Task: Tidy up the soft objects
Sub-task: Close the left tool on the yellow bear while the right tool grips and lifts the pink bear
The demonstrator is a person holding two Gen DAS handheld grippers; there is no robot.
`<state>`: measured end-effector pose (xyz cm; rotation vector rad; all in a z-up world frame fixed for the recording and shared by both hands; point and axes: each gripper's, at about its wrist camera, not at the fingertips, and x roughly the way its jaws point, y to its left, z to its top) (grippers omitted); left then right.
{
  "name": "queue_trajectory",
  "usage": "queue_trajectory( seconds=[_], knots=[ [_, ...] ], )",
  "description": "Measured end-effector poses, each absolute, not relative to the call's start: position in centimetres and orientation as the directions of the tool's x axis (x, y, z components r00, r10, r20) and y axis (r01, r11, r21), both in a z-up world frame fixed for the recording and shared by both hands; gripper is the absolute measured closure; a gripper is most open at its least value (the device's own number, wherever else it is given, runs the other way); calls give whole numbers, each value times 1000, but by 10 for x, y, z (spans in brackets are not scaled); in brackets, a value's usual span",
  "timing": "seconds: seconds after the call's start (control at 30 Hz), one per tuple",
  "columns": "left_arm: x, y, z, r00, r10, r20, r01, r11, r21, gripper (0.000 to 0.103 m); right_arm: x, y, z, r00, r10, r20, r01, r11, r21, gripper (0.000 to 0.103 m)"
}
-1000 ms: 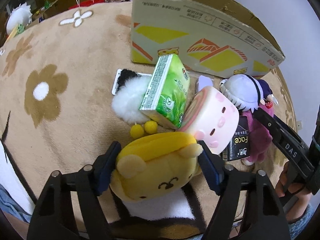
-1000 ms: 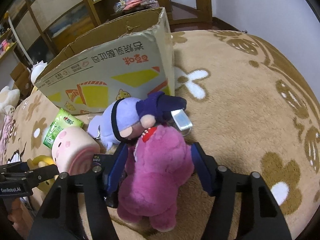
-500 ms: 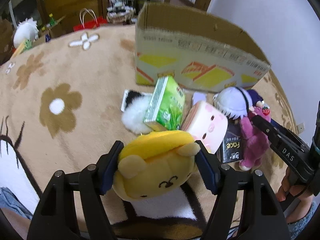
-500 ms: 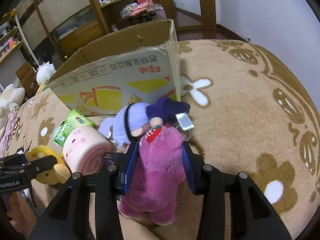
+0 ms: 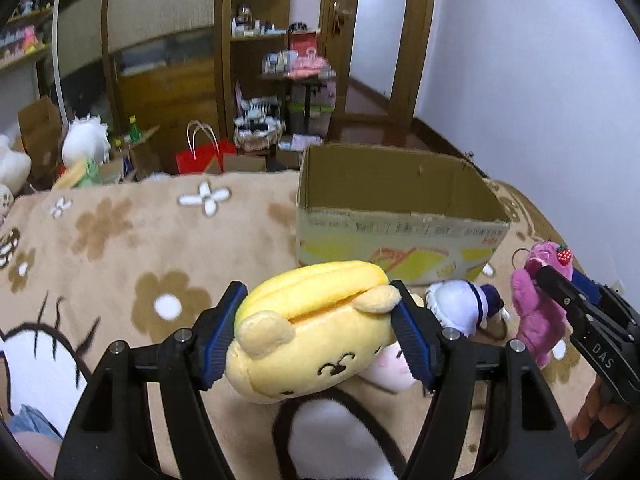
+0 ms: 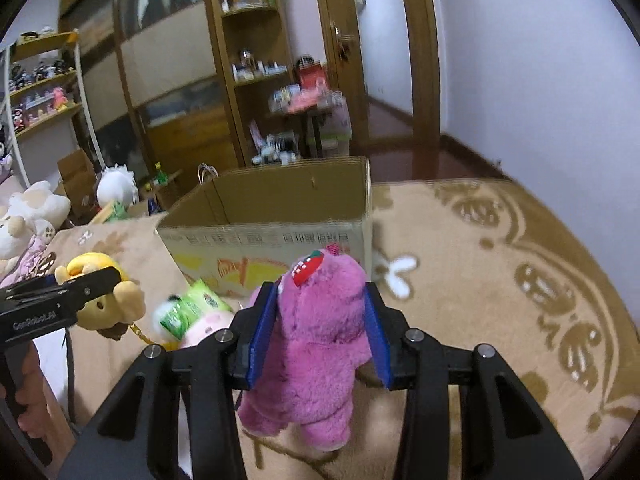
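Your left gripper point(image 5: 316, 340) clamps the yellow plush point(image 5: 312, 328), raised short of the box point(image 5: 400, 236). Your right gripper point(image 6: 318, 336) clamps the pink plush point(image 6: 320, 344), likewise short of the box. Carry each over the rim before you release.

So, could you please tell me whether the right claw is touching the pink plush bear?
Touching. In the right wrist view, the right claw has both blue pads pressed into the sides of the pink plush bear, which hangs clear of the blanket.
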<state>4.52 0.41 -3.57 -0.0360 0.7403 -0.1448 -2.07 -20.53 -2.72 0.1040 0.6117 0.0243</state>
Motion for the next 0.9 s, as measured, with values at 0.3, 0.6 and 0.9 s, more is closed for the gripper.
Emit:
queue_trajectory(
  seconds=[0.3,0.6,0.9],
  knots=[
    [50,7,-9,818,-154,-554,128,988,-85,33,-22,-202,-3,875,42,-482,-2,997,82,58],
    [70,1,11,856,-151,-495,140,988,-59,33,-14,-197,17,906,39,-421,-27,999,35,58],
    [86,-9,36,887,-171,-429,172,984,-36,33,9,-191,34,928,44,-369,-48,999,0,58]
  ],
)
